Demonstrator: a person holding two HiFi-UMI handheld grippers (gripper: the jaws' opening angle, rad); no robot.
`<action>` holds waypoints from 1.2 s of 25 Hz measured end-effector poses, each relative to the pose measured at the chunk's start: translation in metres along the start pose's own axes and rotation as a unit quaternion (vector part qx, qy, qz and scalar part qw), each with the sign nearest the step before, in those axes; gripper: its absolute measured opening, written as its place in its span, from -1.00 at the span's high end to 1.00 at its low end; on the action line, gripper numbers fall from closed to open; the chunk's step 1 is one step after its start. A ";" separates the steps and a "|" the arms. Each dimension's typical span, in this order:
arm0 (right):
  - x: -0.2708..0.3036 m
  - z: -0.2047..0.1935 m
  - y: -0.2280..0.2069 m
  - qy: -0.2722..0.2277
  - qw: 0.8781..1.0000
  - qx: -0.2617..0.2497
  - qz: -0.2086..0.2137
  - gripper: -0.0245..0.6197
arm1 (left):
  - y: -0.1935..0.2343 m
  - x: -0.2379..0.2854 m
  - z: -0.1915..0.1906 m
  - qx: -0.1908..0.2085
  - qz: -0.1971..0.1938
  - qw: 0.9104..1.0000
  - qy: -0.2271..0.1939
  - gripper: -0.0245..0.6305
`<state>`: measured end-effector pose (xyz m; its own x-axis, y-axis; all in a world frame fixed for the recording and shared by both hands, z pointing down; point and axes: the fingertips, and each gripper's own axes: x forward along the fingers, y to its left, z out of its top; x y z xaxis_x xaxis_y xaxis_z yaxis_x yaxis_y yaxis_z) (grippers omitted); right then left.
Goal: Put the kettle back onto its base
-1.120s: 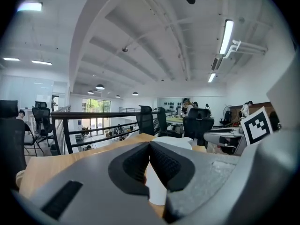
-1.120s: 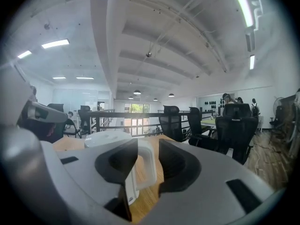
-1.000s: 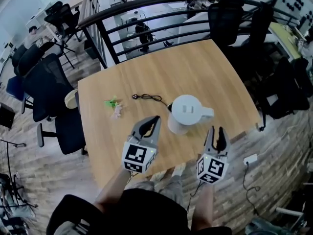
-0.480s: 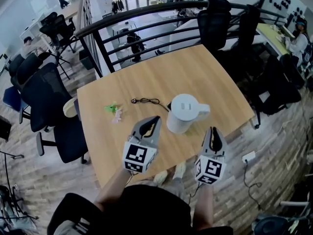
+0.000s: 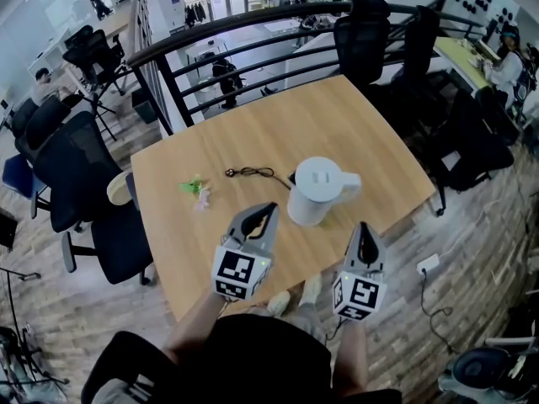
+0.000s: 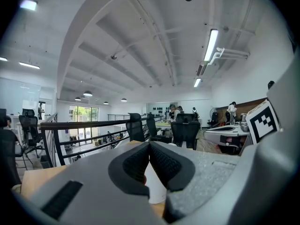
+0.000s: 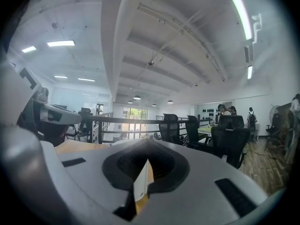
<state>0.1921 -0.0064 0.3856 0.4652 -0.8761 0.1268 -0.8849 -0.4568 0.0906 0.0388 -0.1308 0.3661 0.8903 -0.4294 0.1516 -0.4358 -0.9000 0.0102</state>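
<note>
1. We count one table, of pale wood. On it are one white kettle, one thin black cord and two small scraps: a green scrap and a pale scrap just beside it.
2. The kettle stands upright on the near right part of the table, lid on and handle pointing to the right in the head view. The cord lies to its left and runs up to its foot.
3. We hold two grippers, both clear of the kettle. The left gripper hovers over the table near its front edge, just left of the kettle. Its jaws are pressed together with nothing between them.
4. The right gripper hangs at the front edge, to the right of the kettle. Its jaws have just been closing and now meet tip to tip, holding nothing.
5. Bare wood stretches from the kettle to the far edge and the right corner.
6. One black railing runs close behind the far left edge.
7. Black office chairs crowd the left edge. They overlap too much for us to count.
8. Plank floor lies beyond the right edge, with one white plug block on it.
</note>
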 end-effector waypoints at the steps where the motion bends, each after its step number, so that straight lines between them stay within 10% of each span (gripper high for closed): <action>1: -0.001 -0.001 -0.001 0.000 1.000 -0.002 -0.002 0.93 | -0.001 -0.001 -0.001 0.000 -0.002 1.000 0.000 0.92; 30: -0.005 0.008 0.002 -0.006 1.000 0.002 -0.007 0.93 | -0.004 -0.002 0.001 0.001 -0.013 1.000 -0.001 0.92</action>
<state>0.1879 -0.0042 0.3775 0.4781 -0.8710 0.1128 -0.8779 -0.4704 0.0888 0.0383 -0.1266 0.3648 0.9013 -0.4065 0.1498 -0.4127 -0.9108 0.0112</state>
